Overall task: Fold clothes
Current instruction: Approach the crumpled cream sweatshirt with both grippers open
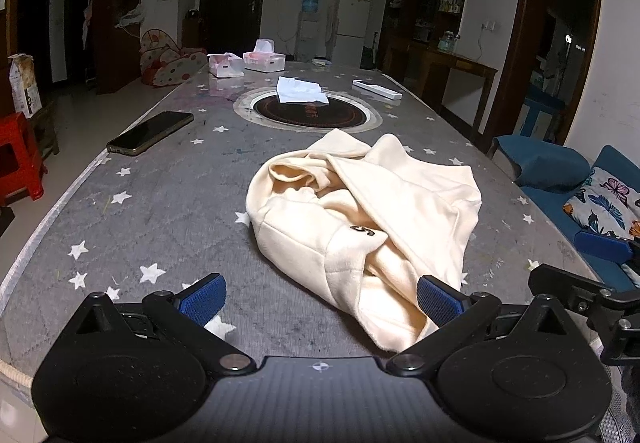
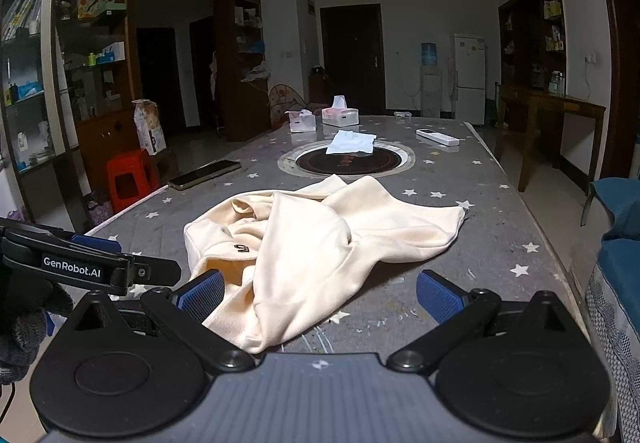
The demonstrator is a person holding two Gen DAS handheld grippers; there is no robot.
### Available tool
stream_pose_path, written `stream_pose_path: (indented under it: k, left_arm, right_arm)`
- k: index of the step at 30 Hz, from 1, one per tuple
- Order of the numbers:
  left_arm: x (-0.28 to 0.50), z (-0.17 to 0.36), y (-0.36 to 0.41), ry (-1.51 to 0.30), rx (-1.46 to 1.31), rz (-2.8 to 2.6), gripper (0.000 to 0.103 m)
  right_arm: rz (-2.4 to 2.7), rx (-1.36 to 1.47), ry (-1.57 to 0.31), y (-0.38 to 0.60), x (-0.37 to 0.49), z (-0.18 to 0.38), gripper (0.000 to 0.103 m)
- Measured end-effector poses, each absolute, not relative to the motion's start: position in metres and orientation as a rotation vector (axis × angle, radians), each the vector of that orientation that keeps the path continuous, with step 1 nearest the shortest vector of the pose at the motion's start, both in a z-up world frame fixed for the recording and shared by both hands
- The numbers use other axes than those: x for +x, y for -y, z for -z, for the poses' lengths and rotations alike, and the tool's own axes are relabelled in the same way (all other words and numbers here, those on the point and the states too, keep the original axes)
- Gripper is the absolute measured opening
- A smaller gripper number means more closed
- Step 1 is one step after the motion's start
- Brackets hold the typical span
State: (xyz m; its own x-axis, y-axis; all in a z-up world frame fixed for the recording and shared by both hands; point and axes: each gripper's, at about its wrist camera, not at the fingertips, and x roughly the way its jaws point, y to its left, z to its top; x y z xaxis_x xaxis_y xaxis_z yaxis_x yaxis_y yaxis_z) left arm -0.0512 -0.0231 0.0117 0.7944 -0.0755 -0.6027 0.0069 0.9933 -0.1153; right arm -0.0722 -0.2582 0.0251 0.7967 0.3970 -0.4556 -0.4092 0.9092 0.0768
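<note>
A cream garment (image 1: 360, 219) lies crumpled in a heap on the grey star-patterned table cover (image 1: 160, 203), with a small dark logo on its near side. My left gripper (image 1: 320, 301) is open just short of the heap, its right blue pad touching the near cloth edge. In the right wrist view the same cream garment (image 2: 312, 239) spreads ahead, and my right gripper (image 2: 320, 297) is open with the near fold lying between its fingers. The left gripper's body (image 2: 72, 267) shows at that view's left edge.
A dark phone (image 1: 150, 133) lies near the table's left edge. Farther back are a round black hob inset (image 1: 310, 113) with a white cloth (image 1: 300, 89), two tissue boxes (image 1: 246, 63) and a white remote (image 1: 376, 89). Blue sofa (image 1: 580, 195) right, red stool (image 1: 20, 159) left.
</note>
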Motion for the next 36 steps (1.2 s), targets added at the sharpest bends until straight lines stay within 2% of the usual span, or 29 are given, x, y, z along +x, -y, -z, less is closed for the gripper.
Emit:
stream_pose_path:
  k: [18,36]
  left_arm:
    - [-0.014,-0.011,0.011,-0.693,-0.105,0.038,0.103]
    - [0.028,-0.008,-0.001,-0.722,-0.101,0.038,0.103]
  right_arm:
    - [-0.47,-0.023,-0.532,0.242,-0.037,-0.023,0.102]
    - [-0.501,-0.049,-0.582,0.217,0.011,-0.019,0.089]
